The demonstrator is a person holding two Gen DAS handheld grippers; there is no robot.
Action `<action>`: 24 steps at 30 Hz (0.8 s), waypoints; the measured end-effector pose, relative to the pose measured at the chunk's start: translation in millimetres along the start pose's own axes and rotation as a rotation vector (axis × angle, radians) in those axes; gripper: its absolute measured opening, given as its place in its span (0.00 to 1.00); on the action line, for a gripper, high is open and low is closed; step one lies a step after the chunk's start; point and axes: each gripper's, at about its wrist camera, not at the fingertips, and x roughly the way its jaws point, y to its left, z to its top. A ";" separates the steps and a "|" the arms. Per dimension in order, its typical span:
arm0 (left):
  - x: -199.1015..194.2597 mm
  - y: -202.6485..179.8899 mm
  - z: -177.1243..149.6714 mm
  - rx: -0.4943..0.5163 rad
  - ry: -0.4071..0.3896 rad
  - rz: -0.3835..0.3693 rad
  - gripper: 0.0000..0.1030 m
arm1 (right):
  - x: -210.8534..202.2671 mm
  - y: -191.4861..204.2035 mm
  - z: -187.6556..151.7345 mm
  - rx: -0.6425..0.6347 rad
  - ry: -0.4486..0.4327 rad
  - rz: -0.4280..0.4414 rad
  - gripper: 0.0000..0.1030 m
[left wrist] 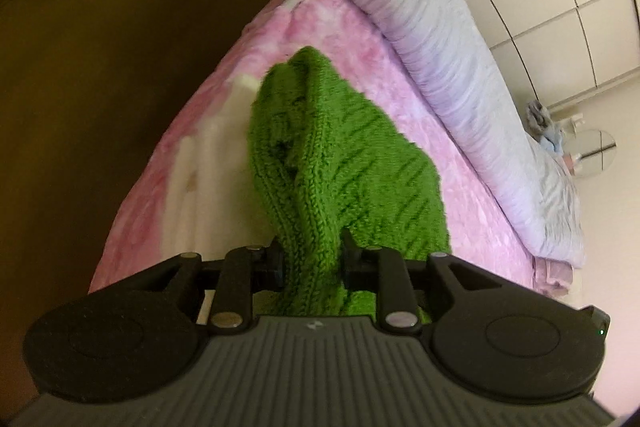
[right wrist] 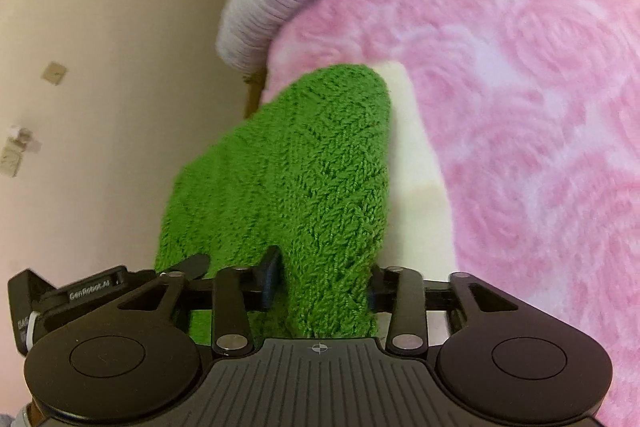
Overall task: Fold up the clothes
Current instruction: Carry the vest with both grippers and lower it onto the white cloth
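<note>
We have our left claw (left wrist: 310, 259) clamped on a bunched edge of the chunky green cable-knit garment (left wrist: 320, 155), the jaws pinching a thick rope of knit that runs straight out toward 12 o'clock. Our right claw (right wrist: 324, 277) is likewise closed on another bunched part of the same green knit (right wrist: 296, 167), which fans out toward 11 o'clock from the jaws. We judge that we hold it at two points so the fabric hangs between them and can be spread or laid flat; a single grip would let it collapse into a heap.

Beyond the claws, the garment drapes over the pink rose-patterned fleece blanket (left wrist: 360, 47) covering the bed, so the bed serves as our folding surface. How much of the knit rests on the blanket and how much is lifted we cannot tell. In the right view a cream-white panel of the bedding (right wrist: 416, 163) lies just beside the knit at 1 o'clock. Farther out, at 12 to 2 o'clock in the left view, a pale lilac ribbed quilt (left wrist: 440, 39) is rolled along the bed's far edge, apparently pushed aside to leave room.
</note>
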 end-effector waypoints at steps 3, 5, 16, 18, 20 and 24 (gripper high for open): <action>-11.7 -6.9 0.9 0.005 -0.012 0.046 0.24 | -6.1 1.2 2.0 -0.004 0.002 -0.044 0.47; -26.0 -14.5 0.7 0.023 -0.031 0.093 0.23 | -23.0 9.6 2.1 -0.051 -0.015 -0.097 0.47; -61.6 -64.9 -57.5 0.343 -0.033 0.173 0.14 | -75.7 84.2 -56.7 -0.605 -0.076 -0.209 0.41; -56.1 -57.9 -64.7 0.366 -0.027 0.194 0.11 | -62.4 90.1 -70.6 -0.658 -0.059 -0.212 0.41; -52.8 -50.5 -70.9 0.391 -0.029 0.202 0.11 | -46.0 85.8 -81.6 -0.686 -0.033 -0.249 0.41; -46.2 -35.7 -83.3 0.442 -0.032 0.219 0.11 | -23.9 68.5 -100.6 -0.695 0.022 -0.300 0.41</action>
